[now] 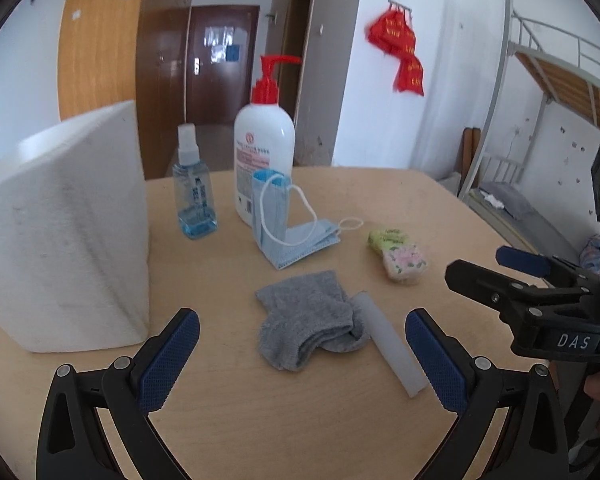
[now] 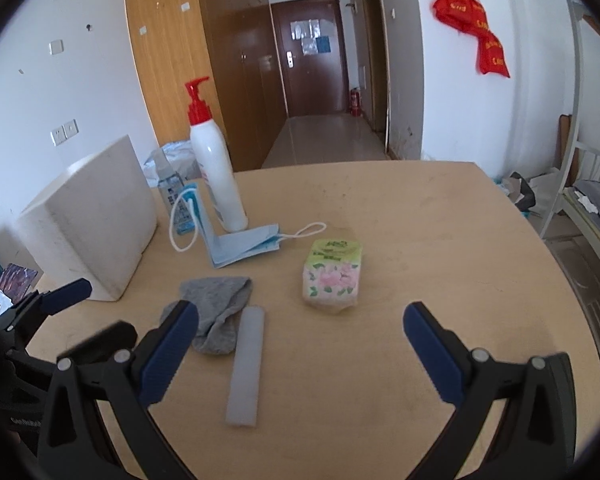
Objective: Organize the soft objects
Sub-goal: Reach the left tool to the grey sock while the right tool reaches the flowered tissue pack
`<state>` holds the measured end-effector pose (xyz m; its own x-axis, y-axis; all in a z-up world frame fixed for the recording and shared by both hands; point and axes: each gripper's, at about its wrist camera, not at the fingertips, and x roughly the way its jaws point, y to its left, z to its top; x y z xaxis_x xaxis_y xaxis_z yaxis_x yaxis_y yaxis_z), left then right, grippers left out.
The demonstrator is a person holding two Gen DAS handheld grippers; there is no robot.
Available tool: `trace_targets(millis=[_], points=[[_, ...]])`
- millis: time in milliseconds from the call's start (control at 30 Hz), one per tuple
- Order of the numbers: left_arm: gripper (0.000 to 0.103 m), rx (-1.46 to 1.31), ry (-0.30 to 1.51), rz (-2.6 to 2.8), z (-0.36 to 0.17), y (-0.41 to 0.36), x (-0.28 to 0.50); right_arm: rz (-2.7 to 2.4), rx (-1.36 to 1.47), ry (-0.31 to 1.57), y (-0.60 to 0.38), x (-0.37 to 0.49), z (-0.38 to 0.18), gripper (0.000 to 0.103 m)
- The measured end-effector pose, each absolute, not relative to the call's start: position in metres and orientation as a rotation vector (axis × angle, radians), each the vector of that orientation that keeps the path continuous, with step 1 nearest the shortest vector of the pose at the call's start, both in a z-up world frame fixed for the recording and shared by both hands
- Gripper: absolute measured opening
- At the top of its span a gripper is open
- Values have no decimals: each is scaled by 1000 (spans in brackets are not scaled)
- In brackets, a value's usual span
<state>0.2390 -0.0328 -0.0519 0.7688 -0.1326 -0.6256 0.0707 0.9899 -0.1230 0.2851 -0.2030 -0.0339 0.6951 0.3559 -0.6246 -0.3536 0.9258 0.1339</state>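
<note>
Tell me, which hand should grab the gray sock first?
Probably the left. The gray sock lies straight ahead between the open left gripper fingers. For the right gripper, also open, it sits off to the side by one finger, with the tissue pack ahead instead.

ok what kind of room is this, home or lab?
Probably a dorm room rather than a lab: a metal bunk bed by the wall, wooden wardrobes along a short hallway to the door, and a plain wooden table of toiletries.
</note>
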Motion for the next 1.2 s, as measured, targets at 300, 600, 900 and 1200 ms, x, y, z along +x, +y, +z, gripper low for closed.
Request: trace_targets(millis=[300, 600, 900, 1200], points=[[103, -86, 766, -96, -65, -30, 269, 419, -30, 812, -192, 318, -52, 103], [103, -76, 832, -95, -79, -30, 287, 415, -25, 870, -192, 343, -62, 103], [101, -71, 881, -103, -91, -30, 297, 433, -40, 889, -190, 353, -68, 103], [92, -69, 911, -118, -96, -32, 302, 433, -55, 932, -184, 369, -77, 96]])
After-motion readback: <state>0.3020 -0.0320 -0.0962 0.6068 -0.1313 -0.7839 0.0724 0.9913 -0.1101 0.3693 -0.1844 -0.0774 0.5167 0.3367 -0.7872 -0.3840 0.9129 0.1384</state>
